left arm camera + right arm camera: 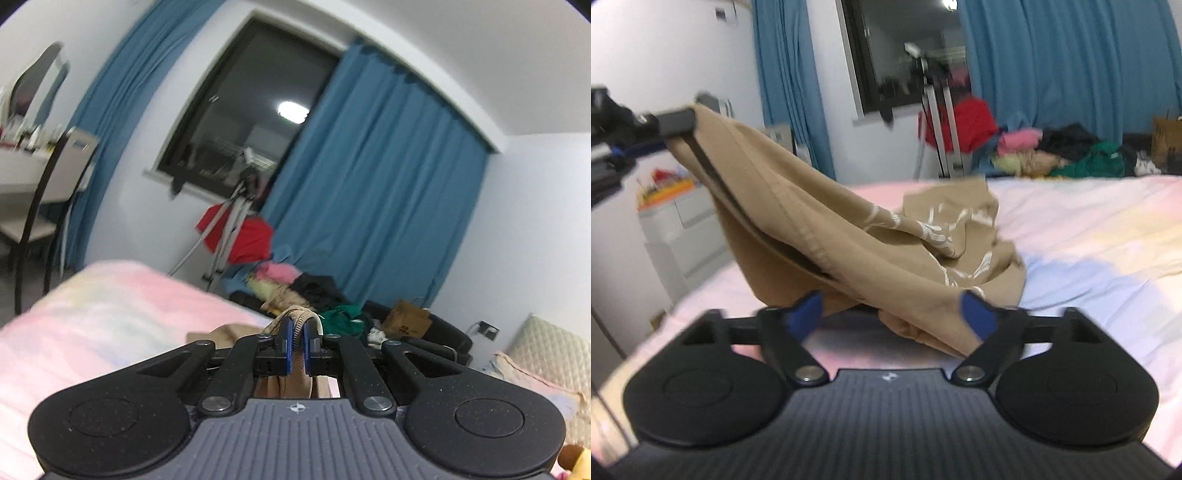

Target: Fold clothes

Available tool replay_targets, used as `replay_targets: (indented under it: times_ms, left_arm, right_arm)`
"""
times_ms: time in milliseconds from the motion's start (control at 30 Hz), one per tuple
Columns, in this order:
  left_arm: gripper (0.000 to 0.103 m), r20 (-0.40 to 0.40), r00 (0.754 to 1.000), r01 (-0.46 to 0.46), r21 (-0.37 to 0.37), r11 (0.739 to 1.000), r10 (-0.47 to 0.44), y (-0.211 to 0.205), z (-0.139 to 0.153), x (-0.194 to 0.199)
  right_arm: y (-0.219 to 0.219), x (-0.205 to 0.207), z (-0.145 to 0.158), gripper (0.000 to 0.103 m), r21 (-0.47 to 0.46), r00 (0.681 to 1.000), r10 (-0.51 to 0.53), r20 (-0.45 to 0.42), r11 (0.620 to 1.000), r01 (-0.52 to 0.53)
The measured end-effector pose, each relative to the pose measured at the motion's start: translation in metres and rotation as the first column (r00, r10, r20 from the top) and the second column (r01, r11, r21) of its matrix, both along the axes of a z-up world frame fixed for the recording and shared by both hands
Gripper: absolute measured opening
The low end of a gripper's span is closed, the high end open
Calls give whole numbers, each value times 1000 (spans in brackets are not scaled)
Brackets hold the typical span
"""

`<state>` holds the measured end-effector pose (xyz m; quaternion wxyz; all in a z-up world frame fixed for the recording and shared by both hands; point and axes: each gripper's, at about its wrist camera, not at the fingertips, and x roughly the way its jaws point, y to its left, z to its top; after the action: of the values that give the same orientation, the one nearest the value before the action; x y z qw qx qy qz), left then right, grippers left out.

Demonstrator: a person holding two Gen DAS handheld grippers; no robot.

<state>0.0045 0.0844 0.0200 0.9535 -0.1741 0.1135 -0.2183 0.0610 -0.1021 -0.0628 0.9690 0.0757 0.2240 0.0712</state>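
Observation:
A tan garment [827,236] with white print hangs between the two grippers above the pink bed [1089,229]; its far end rests crumpled on the sheet. My left gripper [297,338] is shut on a ribbed tan edge of the garment [299,317]; it also shows at the upper left of the right wrist view [676,122], lifting a corner. My right gripper [892,314] is open, its blue pads [975,314] wide apart, with the garment's near edge draped between and over them.
A pile of clothes [1052,151] lies beyond the bed under blue curtains [369,184]. A tripod with a red cloth [240,236] stands by the dark window. A chair [44,206] and desk are at left; white drawers [679,236] stand beside the bed.

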Motion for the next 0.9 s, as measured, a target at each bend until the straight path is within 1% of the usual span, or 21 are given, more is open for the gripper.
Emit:
replay_targets:
  times_ms: [67, 100, 133, 167, 200, 233, 300, 367, 433, 500, 533, 600, 633, 667, 733, 833, 900]
  left_arm:
    - [6, -34, 999, -18, -13, 1000, 17, 9, -9, 10]
    - [6, -42, 999, -25, -5, 1000, 25, 11, -13, 17]
    - [6, -46, 998, -32, 8, 999, 32, 11, -17, 24]
    - [6, -49, 998, -38, 22, 999, 39, 11, -20, 31]
    - [6, -60, 997, -40, 29, 999, 42, 9, -23, 39]
    - [6, -75, 996, -39, 32, 999, 41, 7, -26, 46]
    - [6, -83, 996, -35, 46, 998, 39, 3, -27, 56]
    - [6, -66, 997, -27, 64, 998, 31, -2, -26, 57]
    - [6, -53, 998, 14, 26, 1000, -12, -5, -23, 49]
    - [6, -37, 997, 67, -18, 998, -68, -7, -19, 39]
    - [6, -21, 995, 96, -25, 995, -97, -10, -15, 32]
    - [6, 15, 991, 130, 13, 991, -130, -20, -13, 19]
    - [6, 15, 990, 138, 30, 990, -138, -26, -14, 16]
    - [6, 9, 989, 145, 43, 989, -145, -31, -16, 14]
    - [6, -9, 987, 158, 63, 985, -158, -42, -20, 11]
    - [6, -41, 988, 152, 96, 984, -148, -55, -29, 14]
    - [6, -59, 989, 140, 122, 983, -133, -63, -34, 15]
  right_arm:
    - [2, 15, -16, 71, -47, 999, -7, -38, 999, 5]
    - [2, 22, -24, 66, -73, 998, -12, -59, 997, 7]
    - [-1, 28, -33, 61, -99, 996, -17, -85, 995, 8]
    - [-3, 33, -40, 46, -112, 994, -22, -107, 994, 10]
    - [-9, 35, -44, 36, -96, 992, -25, -123, 995, 13]
    - [-16, 36, -45, 32, -62, 990, -25, -139, 998, 16]
    - [-30, 31, -39, 16, 13, 989, -37, -142, 999, 40]
    - [-43, 23, -27, 10, 84, 991, -56, -122, 994, 67]
    - [-55, 9, -5, 9, 110, 995, -94, -20, 989, 96]
    - [-67, -3, 13, 8, 125, 986, -146, 80, 983, 135]
    - [-77, -9, 20, 8, 145, 977, -182, 110, 975, 166]
    - [-98, -17, 30, 8, 183, 956, -257, 144, 956, 230]
    - [-107, -20, 34, 8, 197, 945, -290, 148, 945, 259]
    - [-116, -20, 33, 8, 209, 941, -312, 133, 937, 281]
    - [-130, -18, 28, 9, 237, 940, -332, 81, 922, 306]
    - [-124, -14, 17, 11, 271, 964, -265, 20, 930, 250]
    - [-107, -18, 13, 12, 285, 981, -192, 12, 941, 181]
